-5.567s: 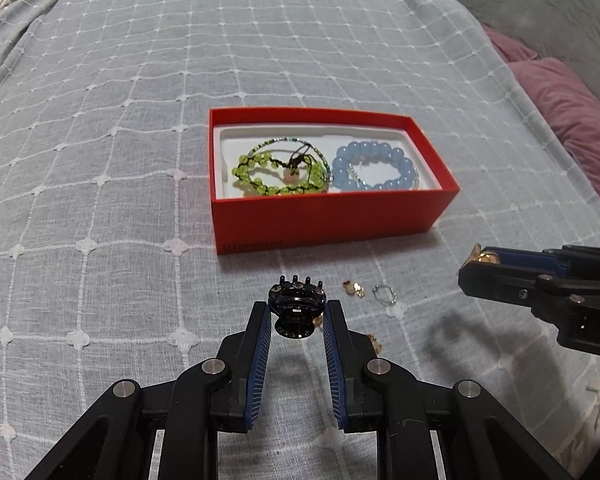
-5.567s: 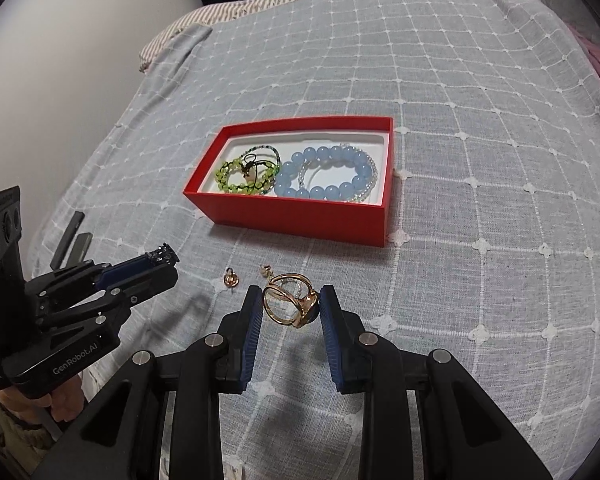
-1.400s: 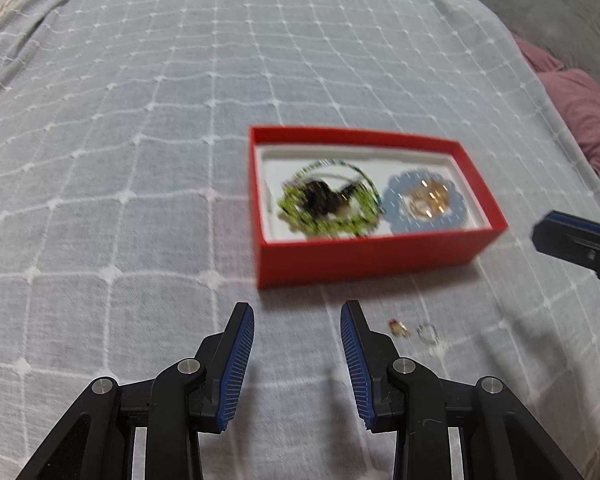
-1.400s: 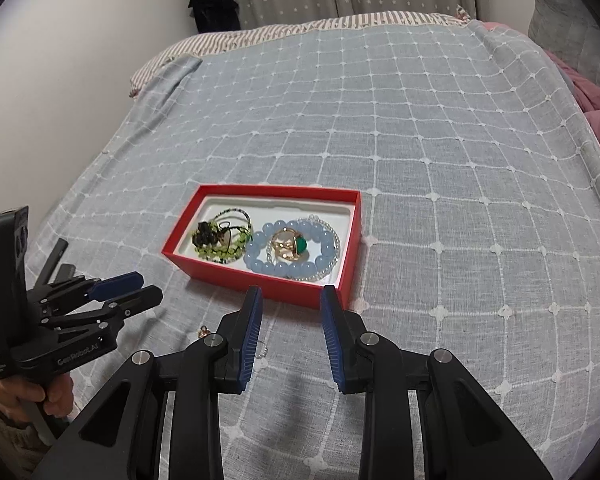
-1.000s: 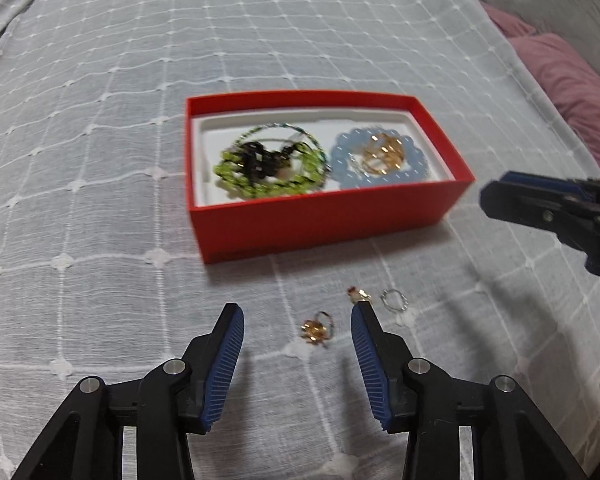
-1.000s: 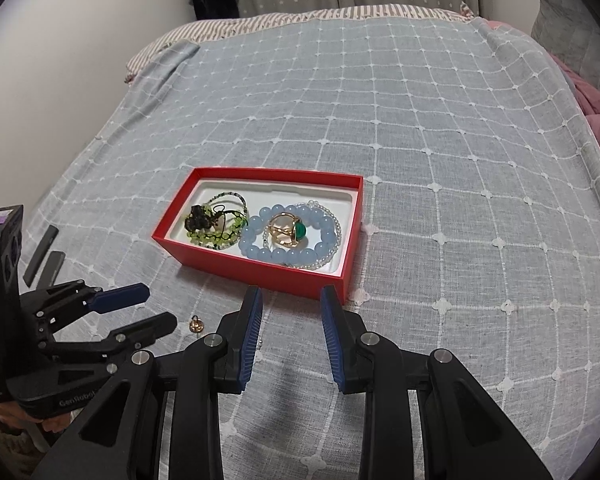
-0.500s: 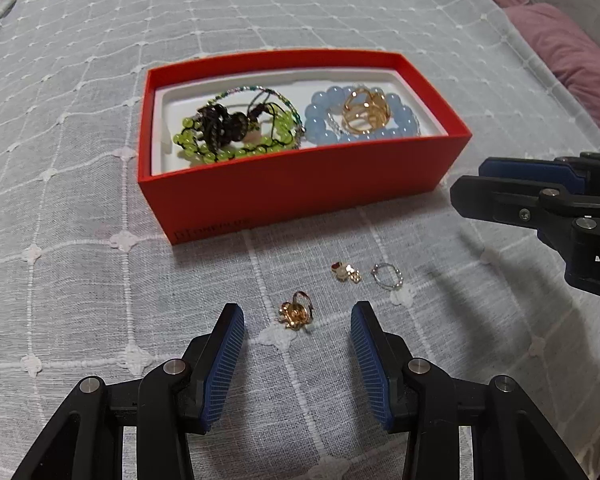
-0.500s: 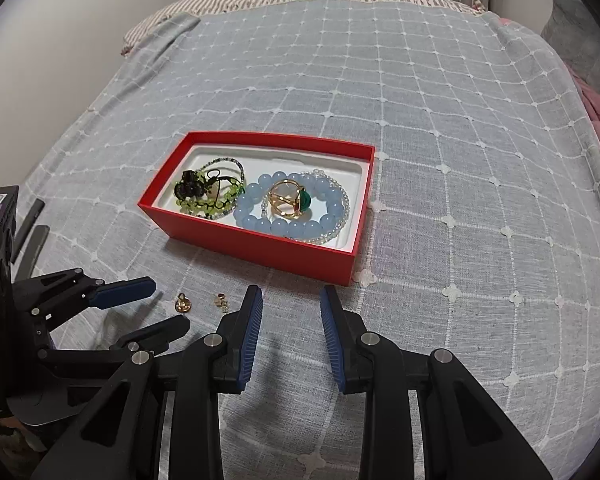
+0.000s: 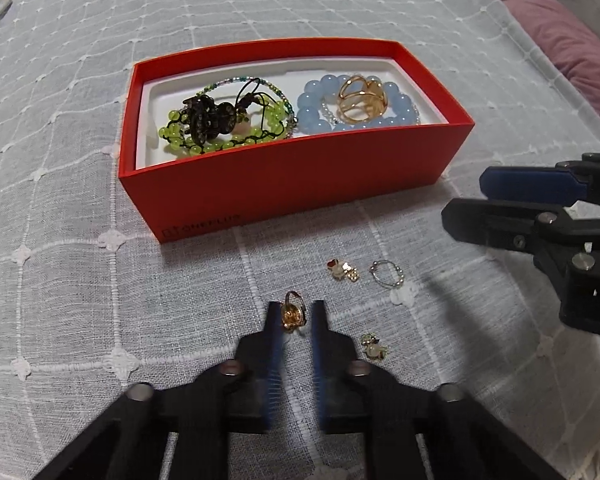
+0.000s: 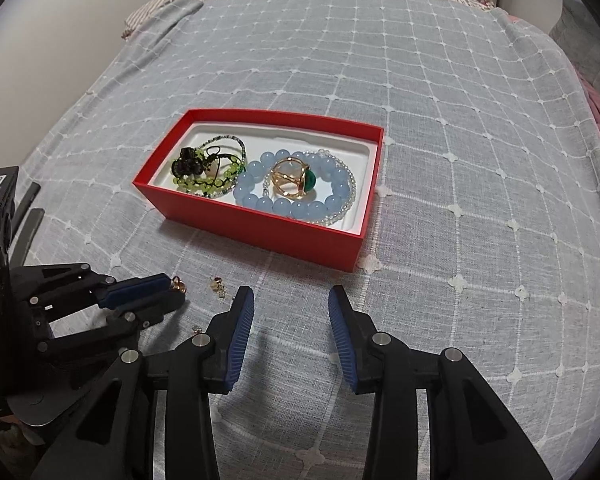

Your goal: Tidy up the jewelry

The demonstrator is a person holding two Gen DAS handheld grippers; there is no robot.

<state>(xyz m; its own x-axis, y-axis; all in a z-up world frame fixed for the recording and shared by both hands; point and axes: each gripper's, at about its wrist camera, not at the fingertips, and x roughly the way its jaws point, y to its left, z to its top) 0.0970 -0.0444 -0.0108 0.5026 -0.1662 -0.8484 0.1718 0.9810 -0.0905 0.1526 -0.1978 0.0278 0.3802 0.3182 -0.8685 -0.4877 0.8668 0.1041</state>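
Note:
A red box [image 9: 300, 184] on the bedspread holds a green bead bracelet with a black piece [image 9: 212, 120], a blue bead bracelet [image 9: 312, 108] and a gold ring with a green stone [image 10: 292, 178]. In front of it lie a small gold ring [image 9: 293, 314], a red-and-gold charm [image 9: 342, 270], a thin silver ring [image 9: 386, 276] and a green-white charm [image 9: 374, 346]. My left gripper [image 9: 294, 314] is low on the bedspread, its fingers narrowed around the small gold ring; its motion blur hides whether they grip it. My right gripper [image 10: 290, 300] is open and empty, hovering right of the loose pieces.
The bedspread [image 10: 460, 120] is grey with a white grid. Purple pillows [image 9: 560, 36] lie at the right. The red box also shows in the right wrist view [image 10: 260, 224], ahead of the right gripper. Dark flat objects [image 10: 28, 216] lie at the left edge.
My left gripper has dropped toward the bedspread and narrowed its fingers around the small gold ring. Both cameras have moved closer to the box and the loose pieces.

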